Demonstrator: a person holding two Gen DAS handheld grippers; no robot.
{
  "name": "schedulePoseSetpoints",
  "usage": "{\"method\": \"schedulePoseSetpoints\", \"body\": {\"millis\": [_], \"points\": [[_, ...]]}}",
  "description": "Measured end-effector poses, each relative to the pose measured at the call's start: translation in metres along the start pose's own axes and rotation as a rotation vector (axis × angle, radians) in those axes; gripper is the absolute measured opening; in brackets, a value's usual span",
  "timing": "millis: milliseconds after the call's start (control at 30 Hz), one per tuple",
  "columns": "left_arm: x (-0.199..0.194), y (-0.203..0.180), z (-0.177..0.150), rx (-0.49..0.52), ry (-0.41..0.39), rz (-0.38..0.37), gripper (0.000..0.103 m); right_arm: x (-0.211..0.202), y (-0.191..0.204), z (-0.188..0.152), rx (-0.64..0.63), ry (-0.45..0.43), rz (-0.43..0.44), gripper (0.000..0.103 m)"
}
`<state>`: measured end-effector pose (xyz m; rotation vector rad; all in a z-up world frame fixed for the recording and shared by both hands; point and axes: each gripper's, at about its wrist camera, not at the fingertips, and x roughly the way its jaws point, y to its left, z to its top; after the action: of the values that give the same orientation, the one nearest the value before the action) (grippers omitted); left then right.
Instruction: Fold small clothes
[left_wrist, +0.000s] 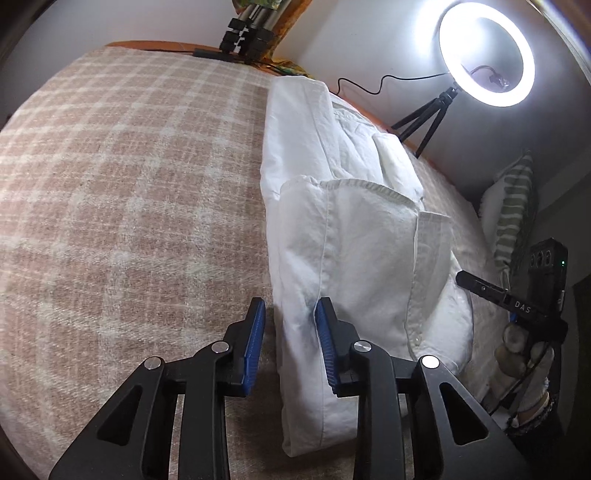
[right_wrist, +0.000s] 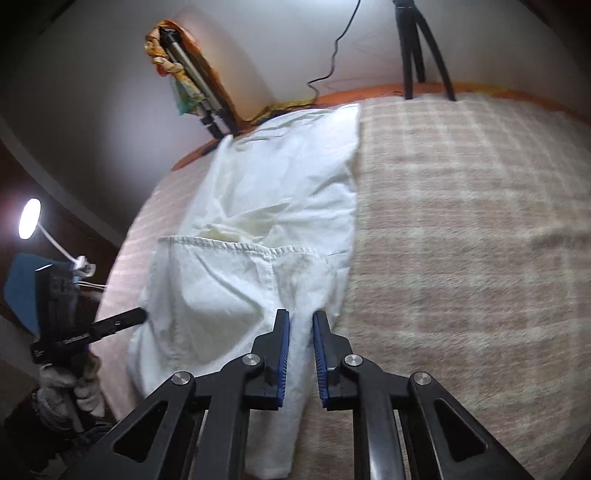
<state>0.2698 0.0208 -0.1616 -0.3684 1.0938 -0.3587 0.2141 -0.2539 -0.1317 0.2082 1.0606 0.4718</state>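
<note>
Reaching down with the left gripper, its ribbed blue pads spread around the near edge of the white shirt without squeezing. Closing the right gripper on the other edge, pads nearly together, thin cloth between them; real pinch hard to tell. Lying long and folded on the fuzzy checked blanket. Glowing ring light showing only on the left; small desk lamp only on the right.
</note>
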Motion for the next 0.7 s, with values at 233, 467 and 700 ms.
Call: {"method": "schedulePoseSetpoints", "body": {"millis": [233,467,700], "points": [[-0.028,-0.022,0.005,0.070,-0.103,0.013,0.027,-0.018,0.018,0.005,-0.090,-0.086,-0.095,0.020],[-0.022,-0.059,-0.006,0.213,-0.097,-0.025,0.027,-0.005,0.082,-0.001,-0.333,-0.019,0.063,0.019],[0.012,-0.047,-0.008,0.192,-0.036,0.028,0.027,0.054,0.080,0.027,-0.311,0.029,-0.053,0.019]]}}
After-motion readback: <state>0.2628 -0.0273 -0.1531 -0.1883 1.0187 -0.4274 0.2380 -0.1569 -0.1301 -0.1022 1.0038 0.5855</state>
